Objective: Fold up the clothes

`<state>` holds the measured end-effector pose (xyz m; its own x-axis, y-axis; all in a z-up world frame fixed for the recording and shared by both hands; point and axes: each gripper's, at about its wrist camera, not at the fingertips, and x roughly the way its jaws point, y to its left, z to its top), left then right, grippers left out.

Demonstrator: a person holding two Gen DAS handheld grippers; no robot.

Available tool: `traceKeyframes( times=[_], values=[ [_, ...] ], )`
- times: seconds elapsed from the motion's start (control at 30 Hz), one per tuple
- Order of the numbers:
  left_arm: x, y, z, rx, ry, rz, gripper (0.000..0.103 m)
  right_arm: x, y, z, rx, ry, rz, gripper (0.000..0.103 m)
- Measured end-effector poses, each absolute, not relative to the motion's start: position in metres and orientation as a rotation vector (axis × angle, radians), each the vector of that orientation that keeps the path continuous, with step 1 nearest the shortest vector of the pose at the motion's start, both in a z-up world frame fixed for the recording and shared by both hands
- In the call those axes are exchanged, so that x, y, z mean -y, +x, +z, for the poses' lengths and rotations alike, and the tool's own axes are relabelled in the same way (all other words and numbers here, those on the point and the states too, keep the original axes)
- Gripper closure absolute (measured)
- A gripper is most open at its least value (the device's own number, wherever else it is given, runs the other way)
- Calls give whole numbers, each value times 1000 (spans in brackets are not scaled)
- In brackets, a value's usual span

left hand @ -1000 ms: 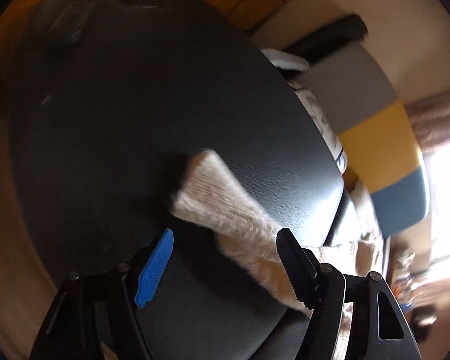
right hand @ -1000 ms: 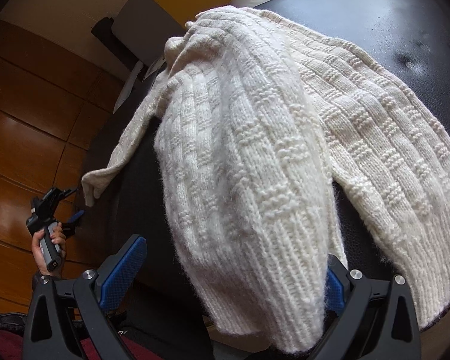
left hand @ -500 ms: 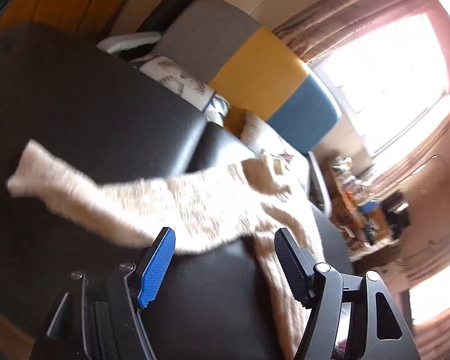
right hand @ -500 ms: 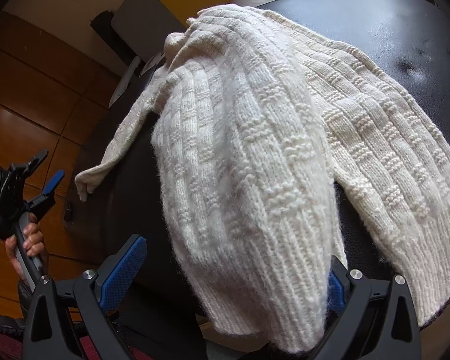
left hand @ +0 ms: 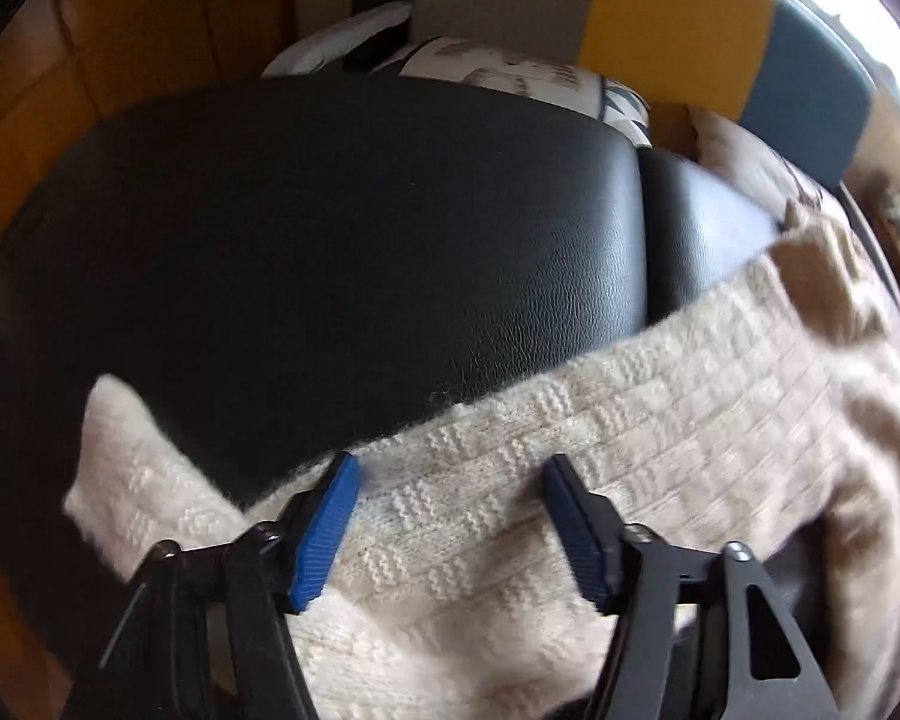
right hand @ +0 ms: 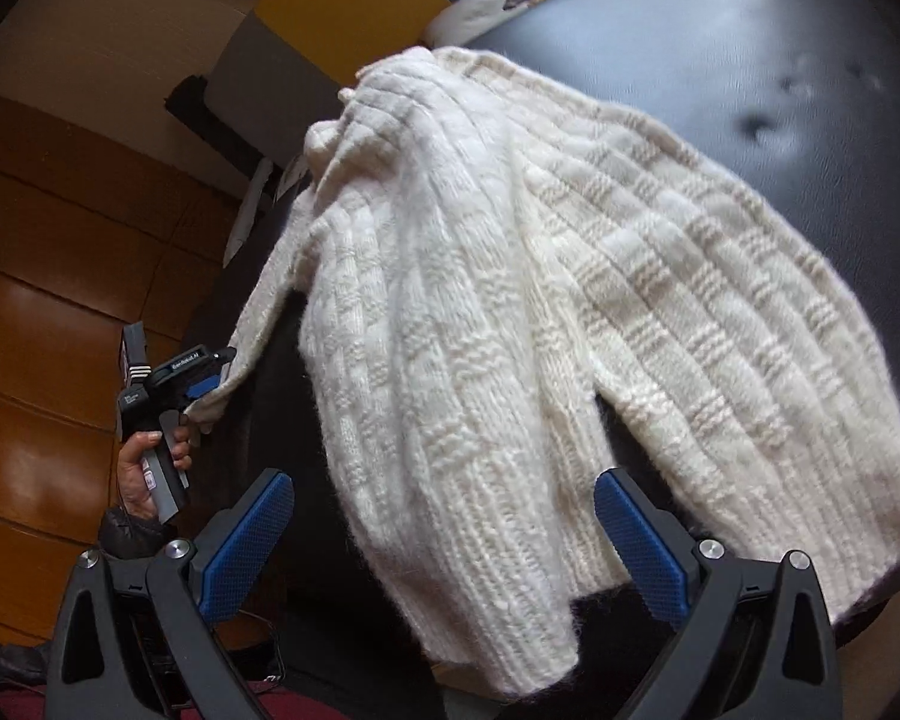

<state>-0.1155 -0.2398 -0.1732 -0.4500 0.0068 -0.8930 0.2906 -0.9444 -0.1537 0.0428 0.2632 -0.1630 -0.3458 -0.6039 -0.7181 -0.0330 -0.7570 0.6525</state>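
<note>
Left wrist view
Sweater: cream knit, lying across the black seat, running from 8 o'clock to 3 o'clock, one sleeve ending at 8 o'clock.
Left gripper: fingers standing spread, blue pads on either side of the sleeve knit at 6 o'clock; whether the pads are touching it, cannot tell.
Backdrop: a grey, yellow and blue panel showing at 1 o'clock, wood floor at 10 o'clock.

Right wrist view
Sweater: draping over the seat, filling the centre, its bunched part hanging down toward 6 o'clock.
Right gripper: fingers standing wide apart at 6 o'clock, the hanging knit sitting between them, nothing being pinched.
Left gripper: at 9 o'clock, a hand holding its handle, its tip sitting at the sleeve end; grip there too small to tell.
</note>
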Motion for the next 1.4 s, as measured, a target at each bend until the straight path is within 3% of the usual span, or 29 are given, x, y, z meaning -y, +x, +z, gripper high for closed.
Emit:
traceKeyframes(
  times=[0.03, 0.13, 0.23, 0.37, 0.6, 0.63, 0.67, 0.7, 0.8, 0.97, 1.17, 1.4],
  values=[
    [238, -106, -160, -537, 1509, -2571, 56, -263, 43, -164, 830, 1512, -2156, 0],
    [206, -70, -143, -827, 1584, -2760, 39, -266, 44, -163, 853, 1484, -2147, 0],
    [154, -41, -165, -1040, 1867, -2776, 40, -279, 44, -158, 911, 1429, -2159, 0],
    [87, -20, -202, -1139, 2173, -2686, 42, -299, 45, -147, 974, 1364, -2212, 0],
    [54, -2, -210, -1162, 2251, -2638, 41, -326, 39, -145, 1042, 1317, -2300, 0],
    [51, 0, -209, -1145, 2259, -2644, 49, -329, 36, -147, 1052, 1319, -2314, 0],
    [46, 1, -206, -1069, 2259, -2675, 82, -333, 33, -149, 1063, 1323, -2329, 0],
    [43, 1, -203, -999, 2264, -2697, 95, -337, 32, -152, 1073, 1325, -2340, 0],
    [50, -1, -197, -1015, 2202, -2724, 97, -344, 27, -161, 1082, 1354, -2357, 0],
    [117, -14, -150, -1119, 1833, -2844, 98, -346, 22, -177, 1085, 1384, -2301, 0],
    [189, -17, -150, -969, 1707, -2737, 98, -349, 23, -180, 1102, 1352, -2281, 0],
    [200, 3, -176, -975, 1706, -2600, 98, -325, 8, -166, 822, 1455, -2380, 1]
  ],
)
